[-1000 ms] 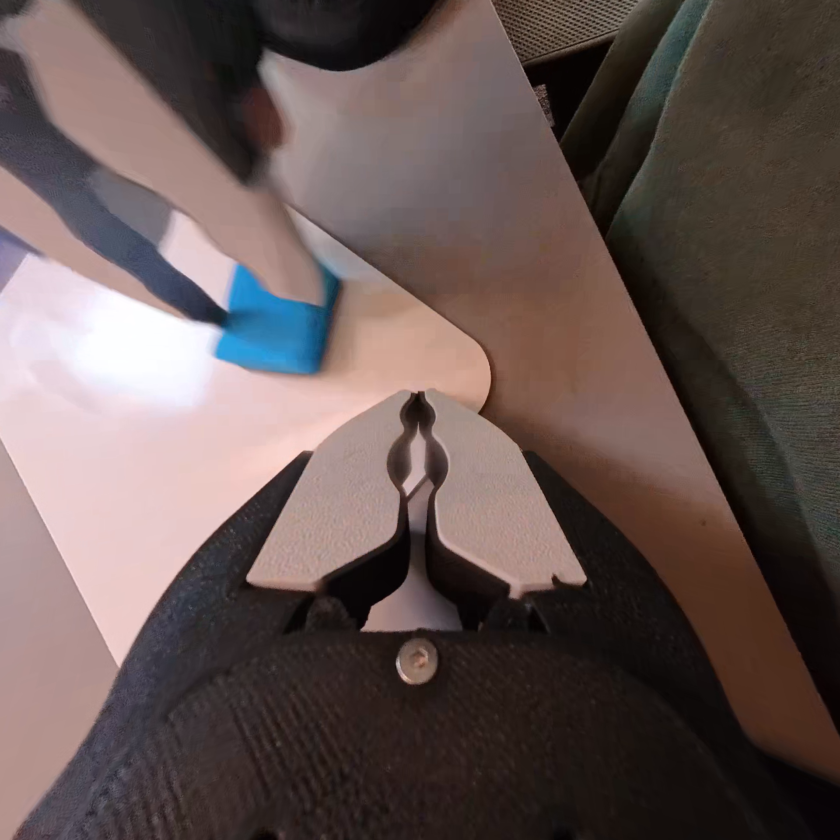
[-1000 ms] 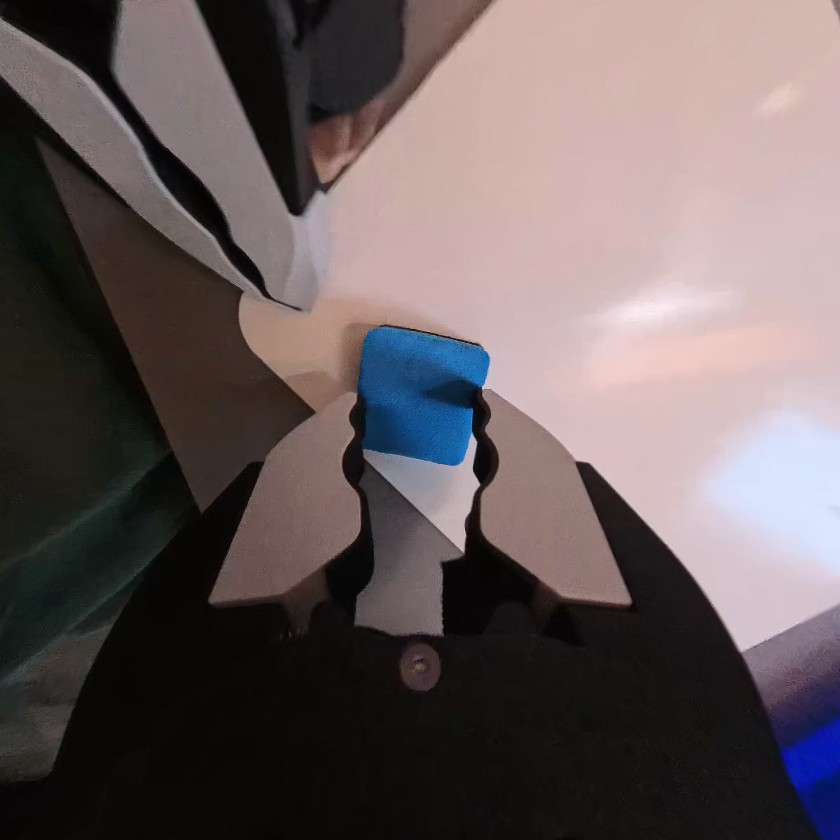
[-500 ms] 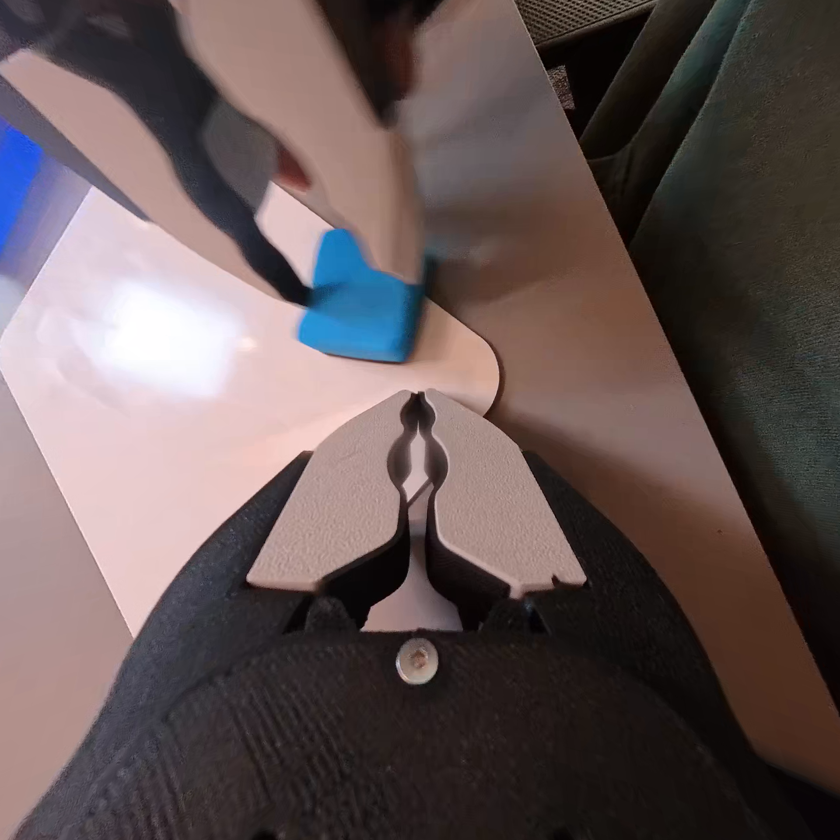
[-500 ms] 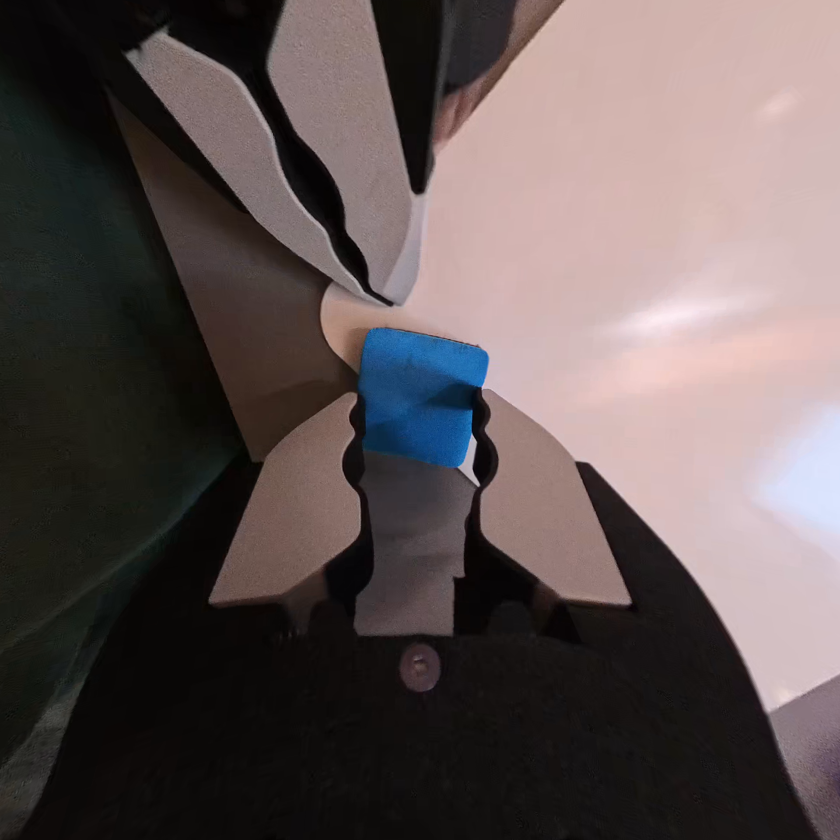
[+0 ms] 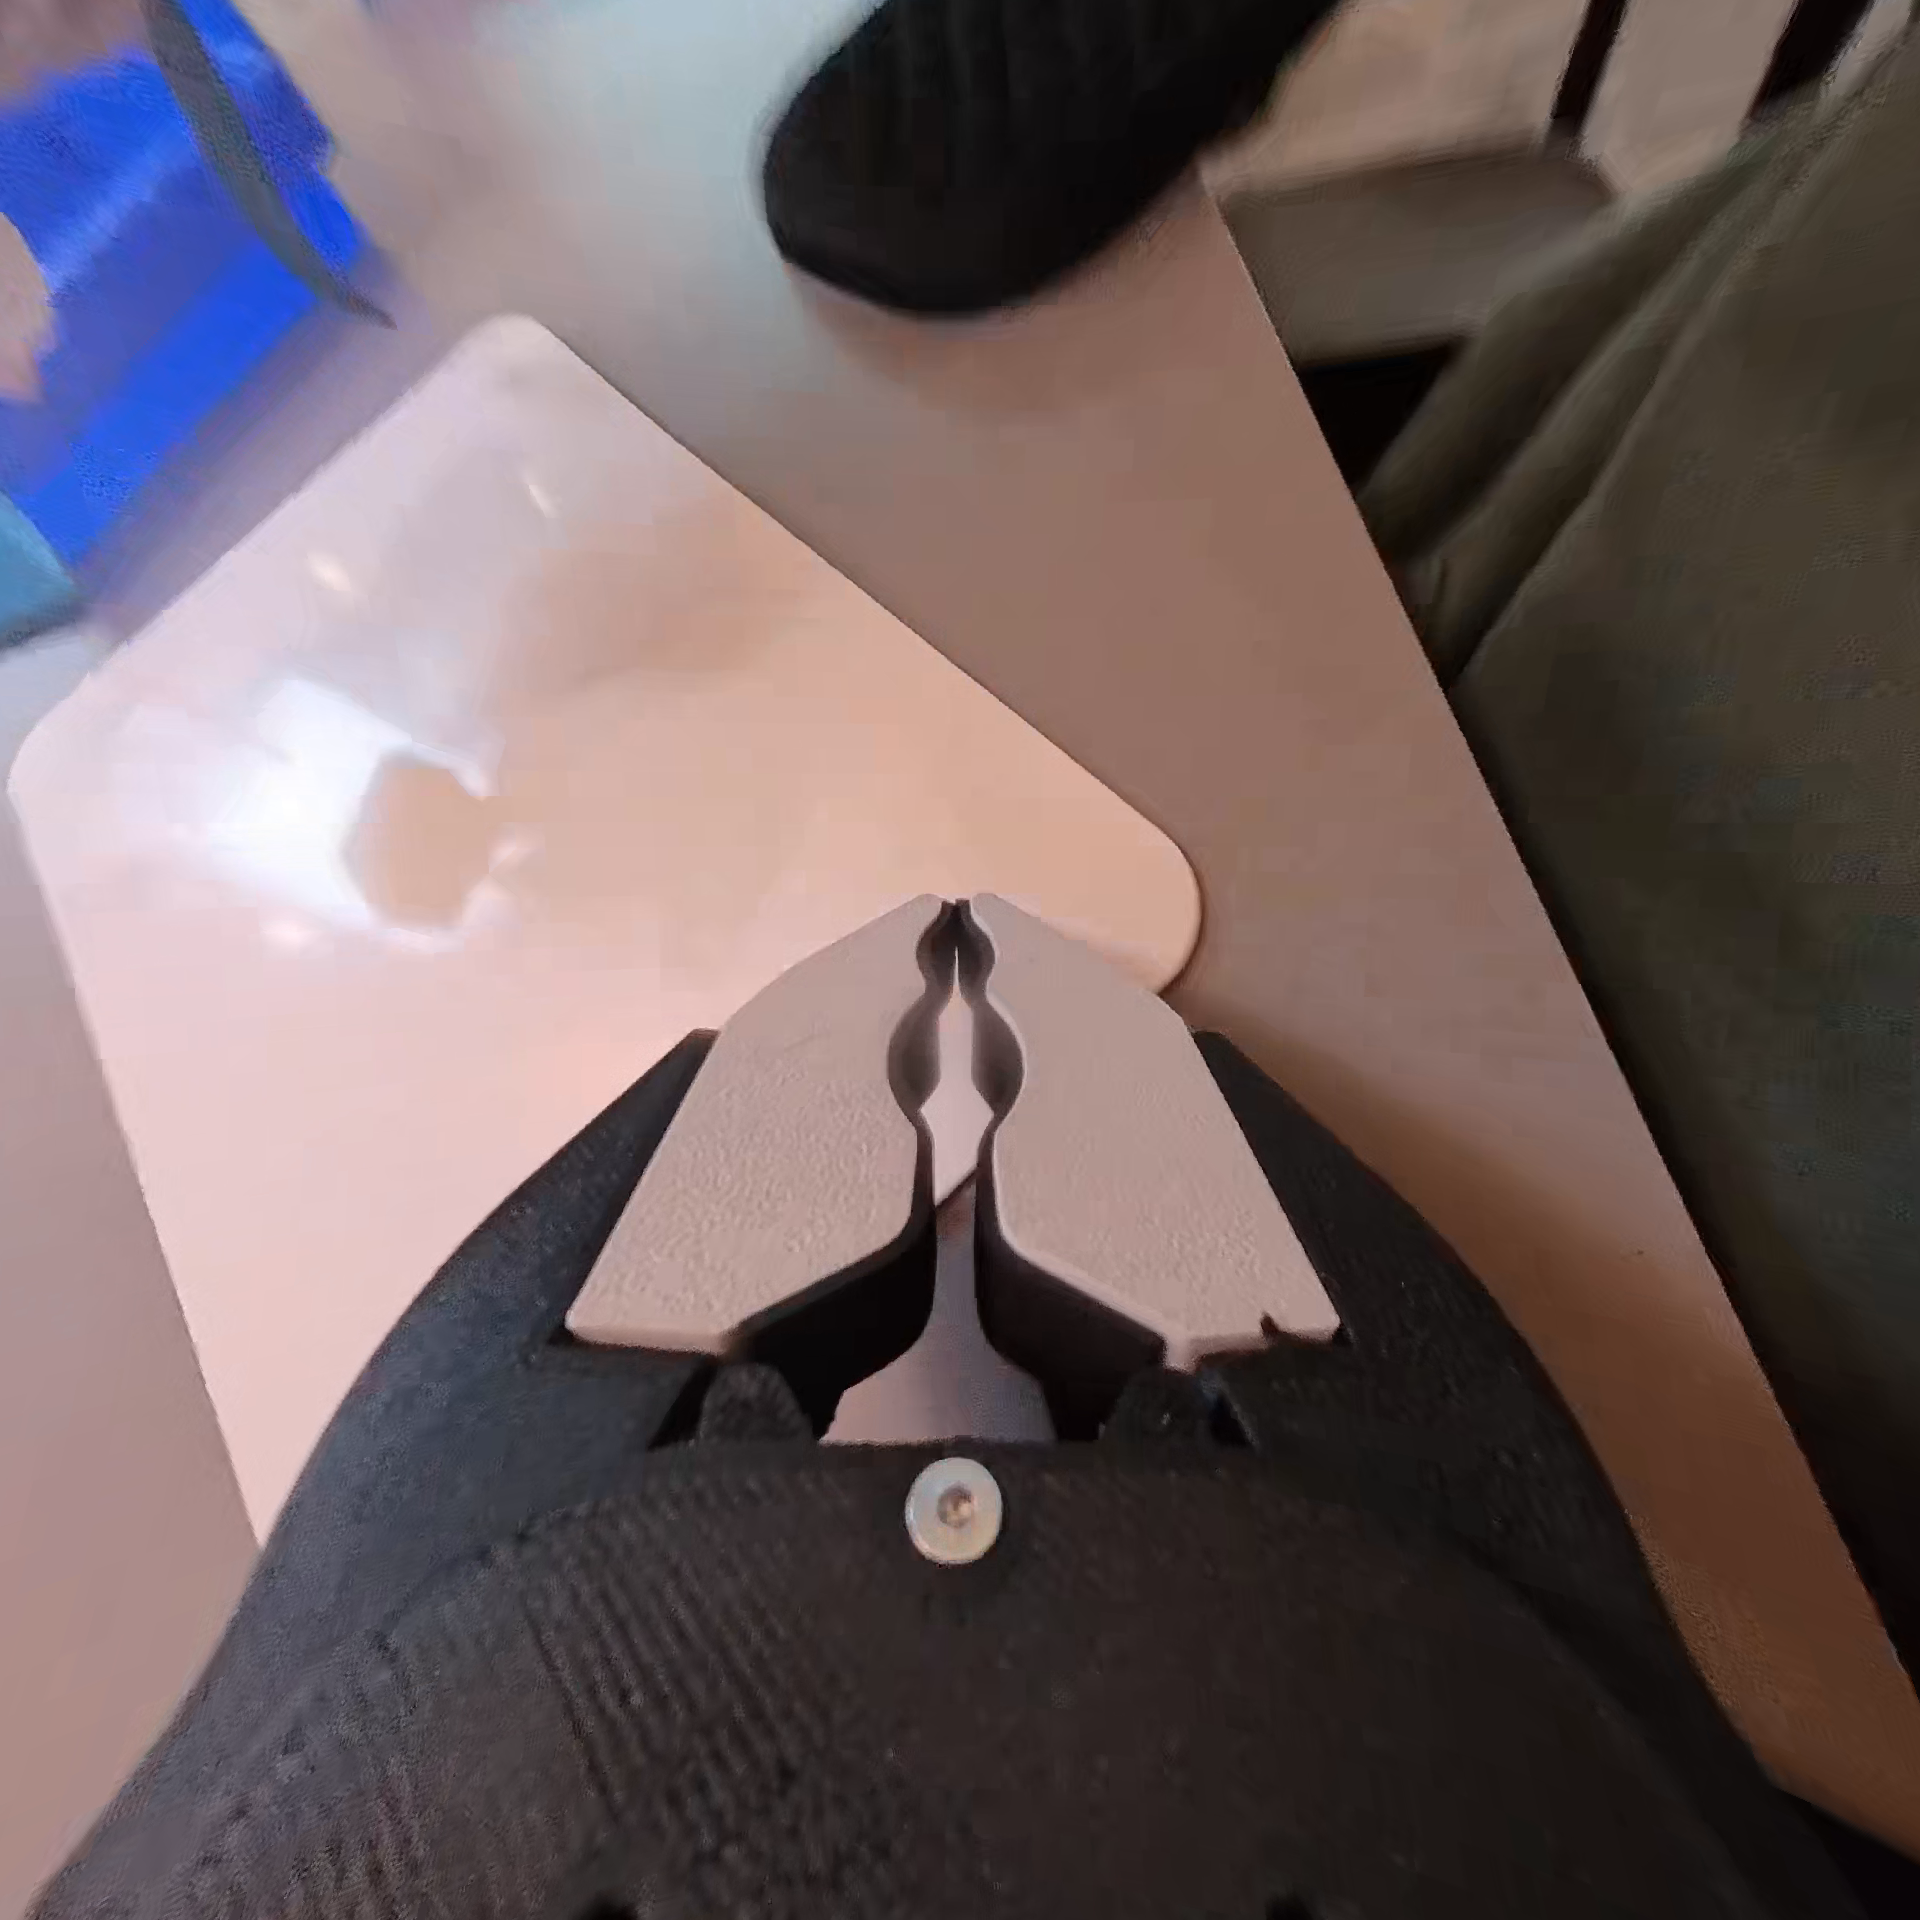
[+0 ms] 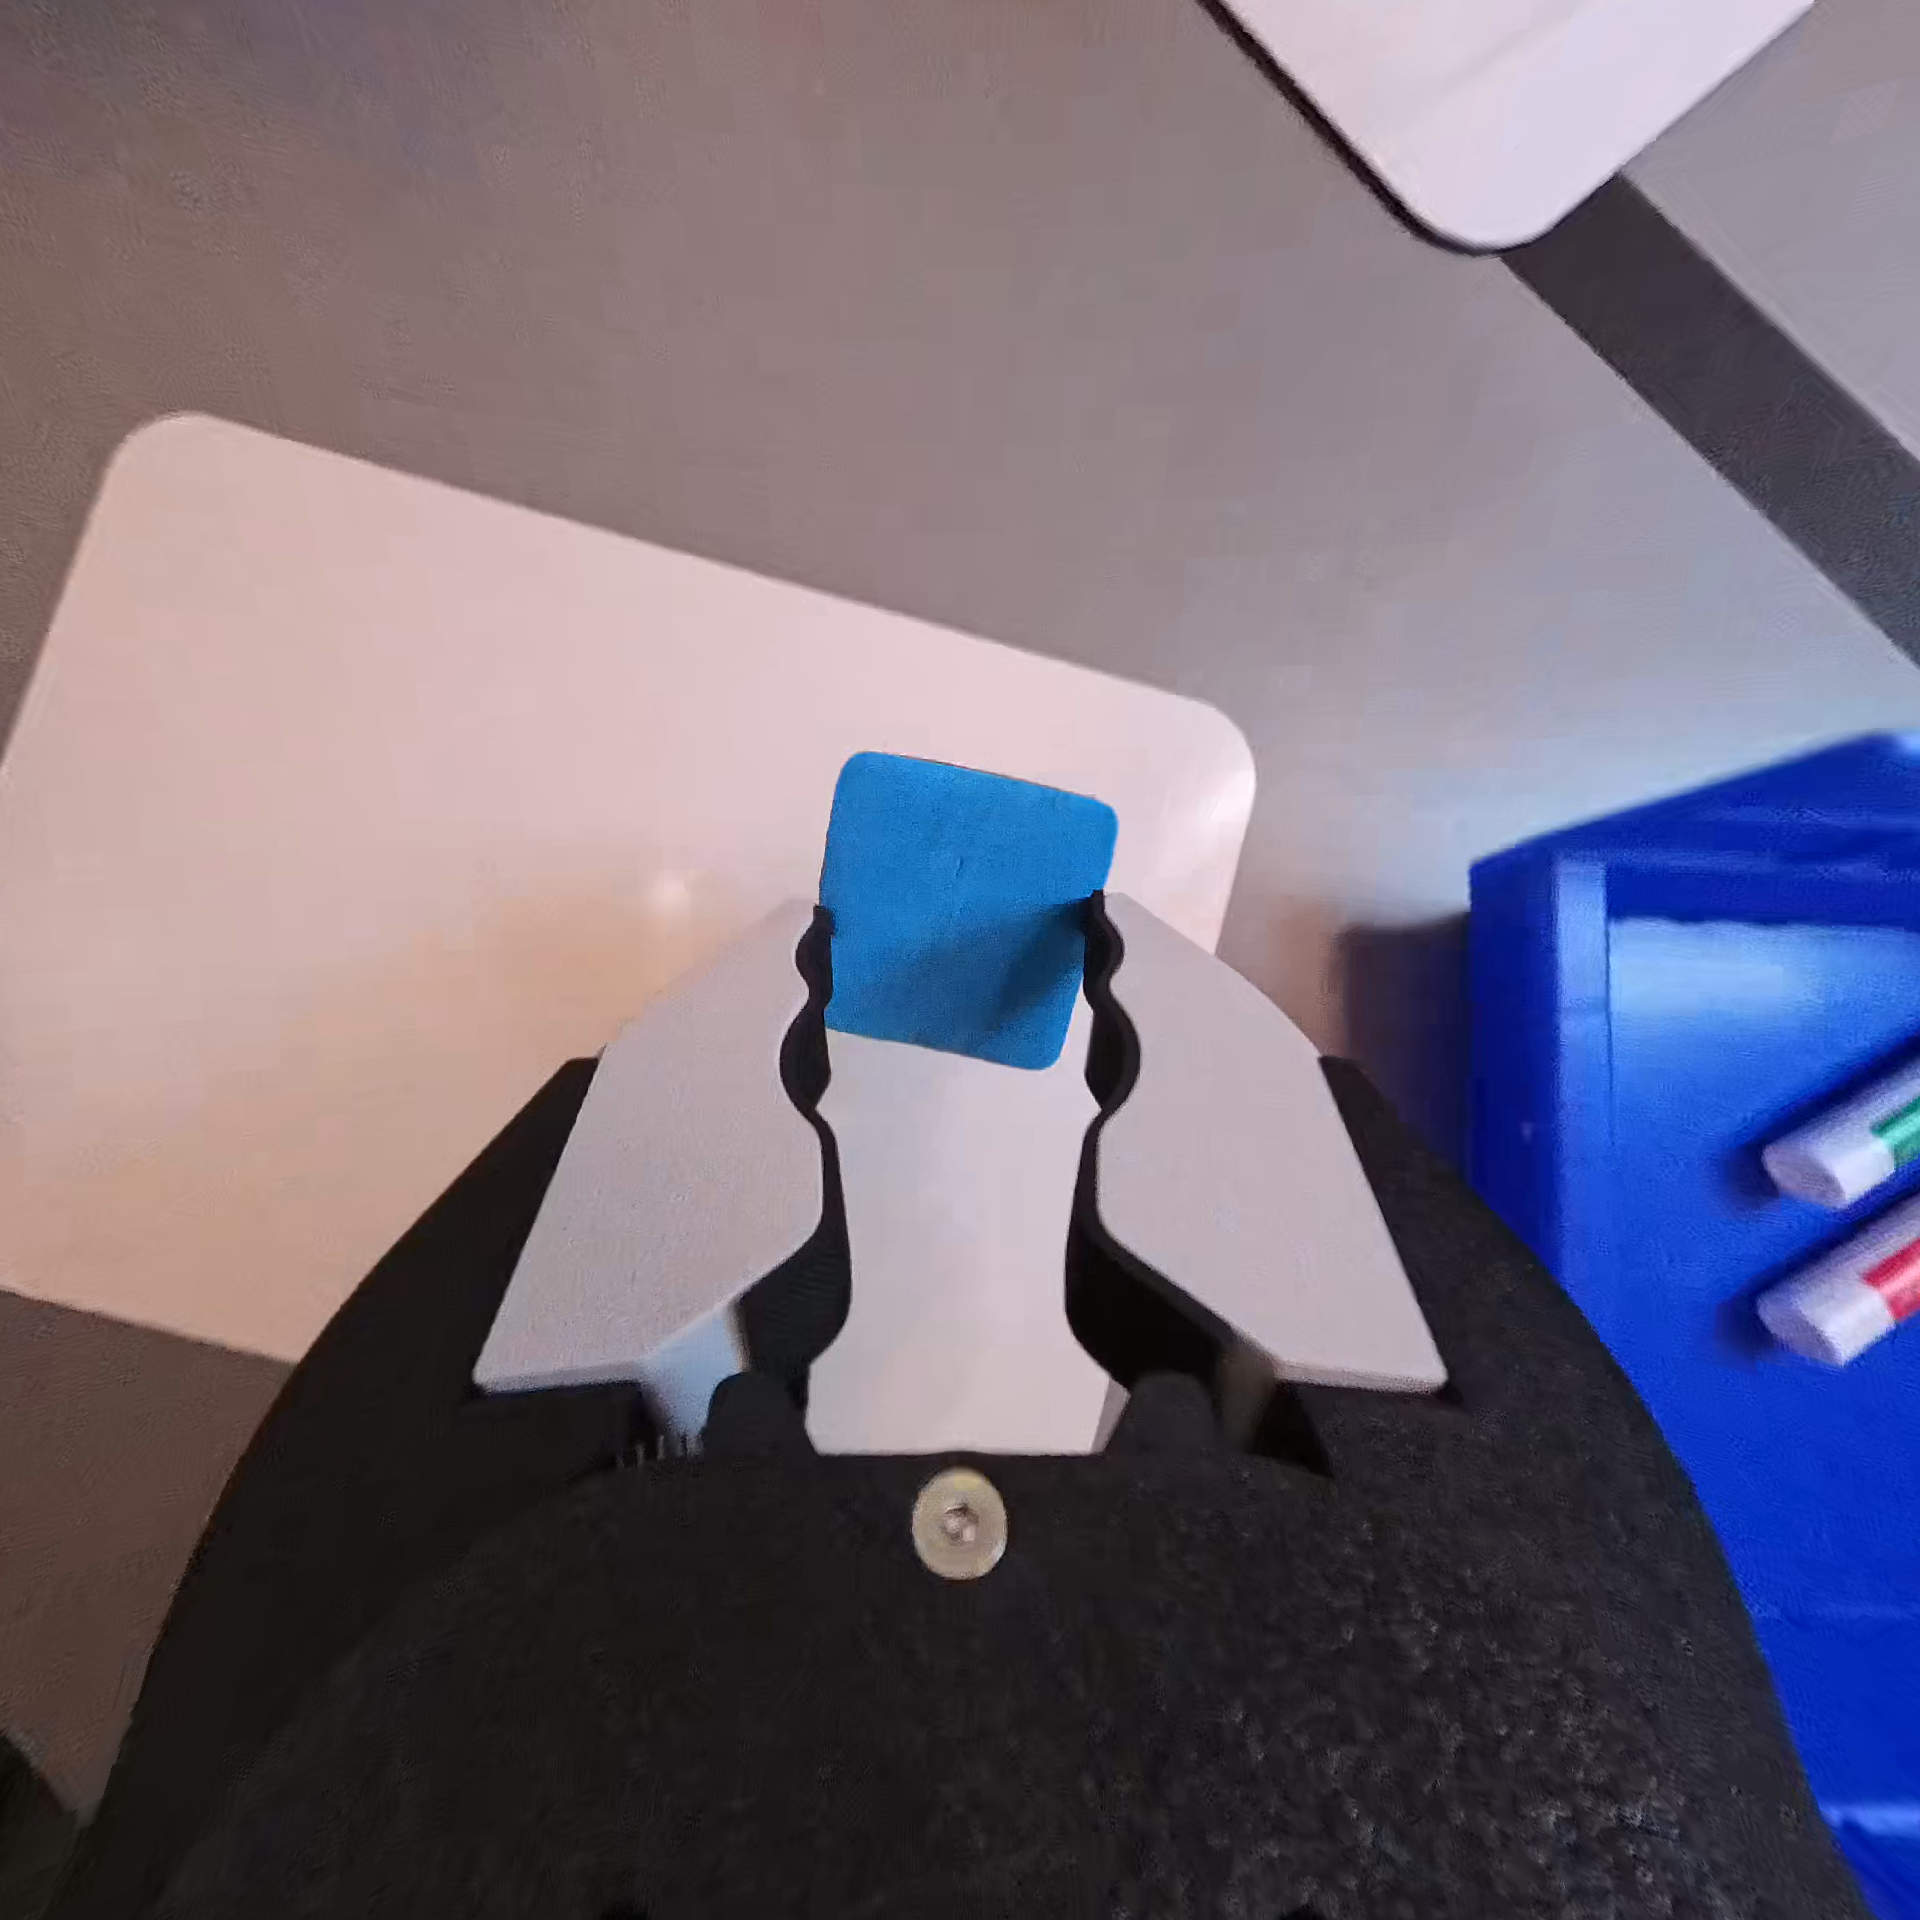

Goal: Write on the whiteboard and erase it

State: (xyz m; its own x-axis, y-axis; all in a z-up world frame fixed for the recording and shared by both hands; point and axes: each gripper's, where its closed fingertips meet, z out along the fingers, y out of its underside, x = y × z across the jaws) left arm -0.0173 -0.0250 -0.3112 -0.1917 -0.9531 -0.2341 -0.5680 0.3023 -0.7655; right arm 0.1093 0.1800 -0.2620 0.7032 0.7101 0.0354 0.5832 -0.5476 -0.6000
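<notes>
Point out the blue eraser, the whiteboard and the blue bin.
blue eraser [image 6: 961, 904]: right wrist view, middle of its top face.
whiteboard [image 6: 416, 779]: right wrist view, bare surface left of centre.
blue bin [image 6: 1683, 1039]: right wrist view, its inner wall.

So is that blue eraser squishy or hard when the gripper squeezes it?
Probably squishy: the blue eraser looks like foam, with creases where the right gripper pinches its sides. It is likely light too, since it hangs out past the fingertips without sagging. Its matte surface suggests it won't slip easily.
</notes>
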